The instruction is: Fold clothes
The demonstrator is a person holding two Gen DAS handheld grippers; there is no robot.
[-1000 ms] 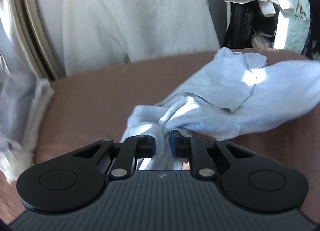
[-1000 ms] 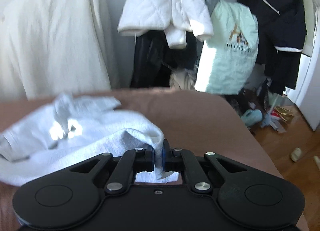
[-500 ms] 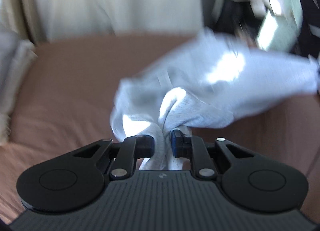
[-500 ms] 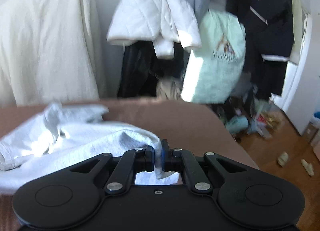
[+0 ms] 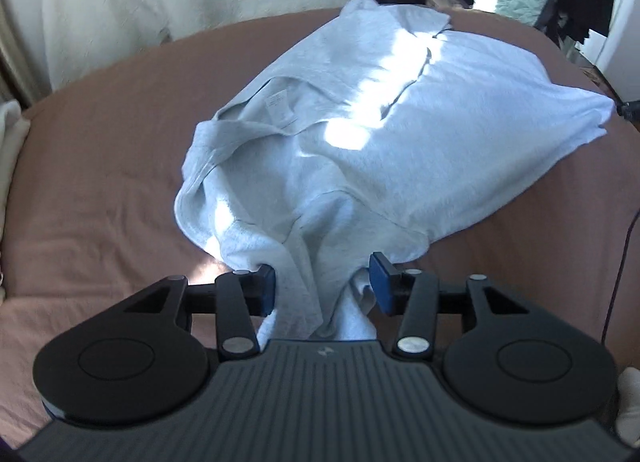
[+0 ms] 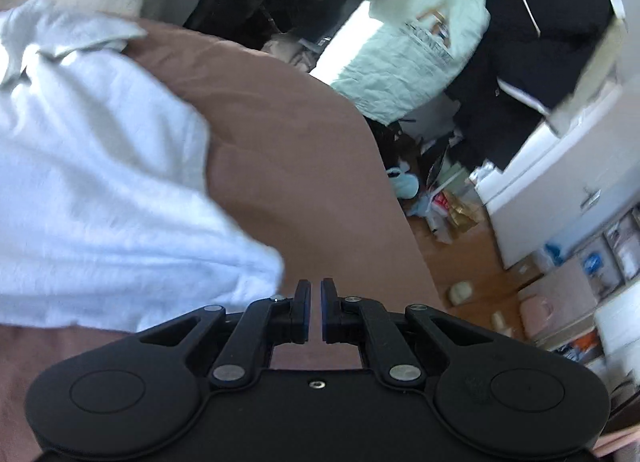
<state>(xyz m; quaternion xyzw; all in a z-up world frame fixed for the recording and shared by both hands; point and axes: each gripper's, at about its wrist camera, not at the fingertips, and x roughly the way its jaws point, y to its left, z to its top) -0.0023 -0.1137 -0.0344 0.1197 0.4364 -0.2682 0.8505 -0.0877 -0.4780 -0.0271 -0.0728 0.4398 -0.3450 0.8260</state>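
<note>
The left gripper (image 5: 322, 282) has just been opening, its jaws now apart around the grey shirt (image 5: 360, 129) on the brown bed (image 5: 100, 181). The right gripper (image 6: 316, 310), beside the shirt's corner, is nearly together and empty, having let go. The shirt lies spread, ready for folding.

Left wrist view: the lower end of the grey garment (image 5: 360, 149) passes out of sight behind the body of the left claw (image 5: 322, 286), and its far right corner meets the frame edge. Right wrist view: motion blur softens the hanging clothes (image 6: 420, 49) and floor clutter (image 6: 444, 205); small items there cannot be identified.
</note>
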